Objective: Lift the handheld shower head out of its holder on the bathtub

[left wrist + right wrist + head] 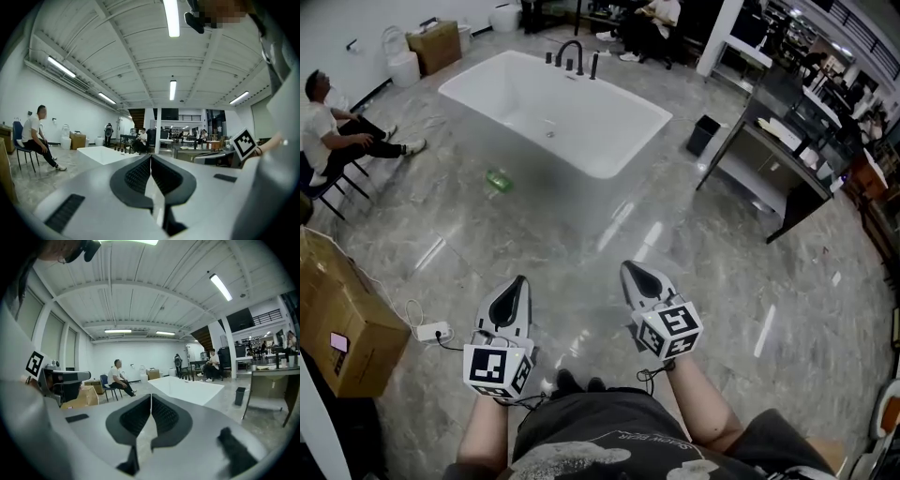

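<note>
Both tools clenched and empty, well short of the tub.
Left gripper (pixel 521 281) and right gripper (pixel 629 269) low at 6 o'clock; shower head (pixel 594 65) upright at 12 o'clock on bathtub (pixel 609 141) far rim.

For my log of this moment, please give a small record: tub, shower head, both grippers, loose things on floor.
Tub: white freestanding bathtub on grey marble floor
Shower head: slim black handheld shower head, upright at far rim, beside black curved tap
Left gripper: shut, empty, far from tub
Right gripper: shut, empty, far from tub
Floor: green bottle lying beside tub
</note>
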`<state>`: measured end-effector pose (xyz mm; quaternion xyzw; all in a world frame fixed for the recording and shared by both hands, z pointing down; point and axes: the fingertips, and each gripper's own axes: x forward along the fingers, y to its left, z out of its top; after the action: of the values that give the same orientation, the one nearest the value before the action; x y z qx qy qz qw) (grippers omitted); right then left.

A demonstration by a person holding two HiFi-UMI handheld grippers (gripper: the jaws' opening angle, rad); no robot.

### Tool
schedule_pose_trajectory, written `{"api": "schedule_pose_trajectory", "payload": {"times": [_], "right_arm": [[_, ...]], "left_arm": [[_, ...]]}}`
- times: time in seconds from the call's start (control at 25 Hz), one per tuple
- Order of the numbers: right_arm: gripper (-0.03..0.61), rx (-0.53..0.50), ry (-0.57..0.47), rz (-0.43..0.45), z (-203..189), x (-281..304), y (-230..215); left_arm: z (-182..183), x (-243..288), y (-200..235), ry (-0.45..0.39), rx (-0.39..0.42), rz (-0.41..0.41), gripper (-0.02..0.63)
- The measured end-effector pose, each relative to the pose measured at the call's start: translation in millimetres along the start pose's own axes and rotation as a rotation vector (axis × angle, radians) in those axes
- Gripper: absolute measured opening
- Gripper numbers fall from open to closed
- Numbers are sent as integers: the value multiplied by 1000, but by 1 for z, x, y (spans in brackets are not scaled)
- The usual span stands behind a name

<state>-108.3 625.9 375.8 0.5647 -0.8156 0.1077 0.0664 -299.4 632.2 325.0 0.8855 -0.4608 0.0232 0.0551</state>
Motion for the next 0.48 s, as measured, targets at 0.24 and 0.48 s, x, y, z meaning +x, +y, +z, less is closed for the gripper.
{"api": "schedule_pose_trajectory", "payload": {"times": [0.24,0.48], "right_arm": [[29,-22,-42,-53,6,15,-6],[29,29,-1,-114,-6,45,-57]], "left_arm": [[-10,20,40,-8,-38,-8,15],[-18,71,46,17,-24,-43,15]]}}
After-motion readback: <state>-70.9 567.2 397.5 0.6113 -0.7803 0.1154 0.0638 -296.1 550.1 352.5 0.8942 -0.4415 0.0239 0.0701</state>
